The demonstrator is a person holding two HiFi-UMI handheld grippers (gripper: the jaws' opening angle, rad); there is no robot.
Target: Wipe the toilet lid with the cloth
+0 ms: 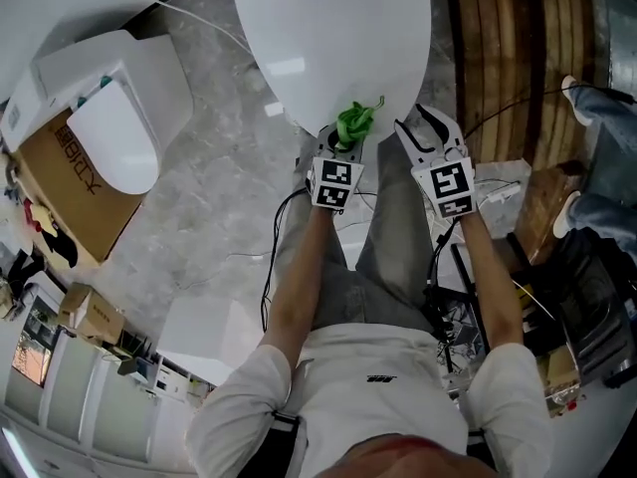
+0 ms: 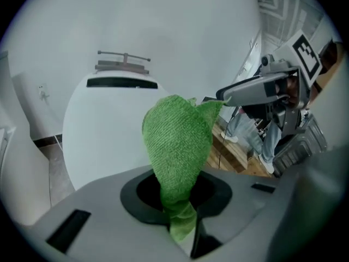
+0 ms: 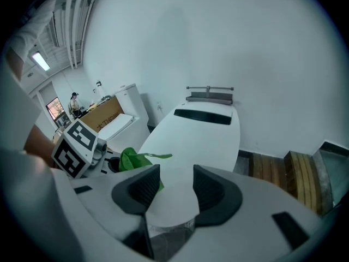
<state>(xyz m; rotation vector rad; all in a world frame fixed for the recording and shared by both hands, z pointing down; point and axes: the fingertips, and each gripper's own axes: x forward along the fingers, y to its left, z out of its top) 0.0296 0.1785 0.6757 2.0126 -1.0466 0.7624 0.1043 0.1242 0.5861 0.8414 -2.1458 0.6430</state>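
Observation:
The white toilet lid [image 1: 333,38] lies shut, its near edge just ahead of both grippers; it also fills the middle of the left gripper view [image 2: 103,130] and the right gripper view [image 3: 202,135]. My left gripper [image 1: 346,139] is shut on a green cloth [image 1: 353,122] that stands bunched up from its jaws [image 2: 177,146], held just above the lid's front rim. The cloth [image 3: 133,160] shows at the left of the right gripper view. My right gripper [image 1: 426,127] is open beside it, to the right, with nothing between its fingers [image 3: 144,187].
A second white toilet [image 1: 109,118] and a cardboard box [image 1: 70,182] stand to the left on the grey marble floor. Wooden boards [image 1: 508,58] lie at the right. Another person's legs [image 1: 597,167], cables and dark gear [image 1: 587,307] crowd the right side.

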